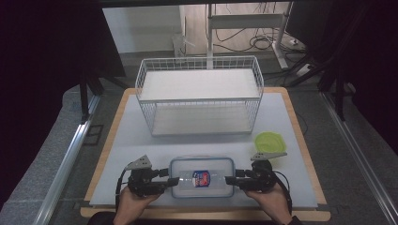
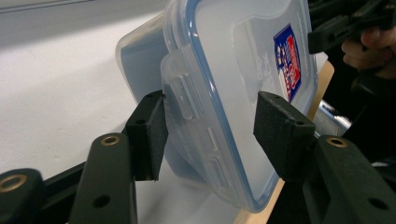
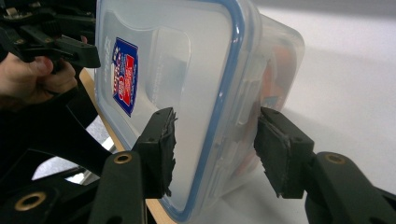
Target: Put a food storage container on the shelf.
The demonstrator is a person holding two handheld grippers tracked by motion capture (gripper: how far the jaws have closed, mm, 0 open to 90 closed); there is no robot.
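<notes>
Hands are coming first, at the near edge of the table: the left hand [image 1: 133,201] and the right hand [image 1: 272,201] are each holding black tongs. The left gripper [image 1: 171,180] and the right gripper [image 1: 230,180] are pointing at each other from the two sides. Between them the clear plastic box with the blue-rimmed lid [image 1: 202,176] is sitting close to the near edge of the pale table top [image 1: 141,140].

Each pair of tongs is standing partly apart around one short end of the box, one jaw over the lid and one by the side of the box. Whether the pads are squeezing yet, I cannot tell. Taking both ends at once is probably meant to keep the box level while it is being carried.

A little past the right gripper, the round green plastic lid [image 1: 269,141] is lying near the table's right edge, so that side is getting tight. Straight ahead the table is lying bare. Farther back the white wire basket with two shelves [image 1: 199,93] is standing with its open front facing the box, and both shelves are looking empty.
</notes>
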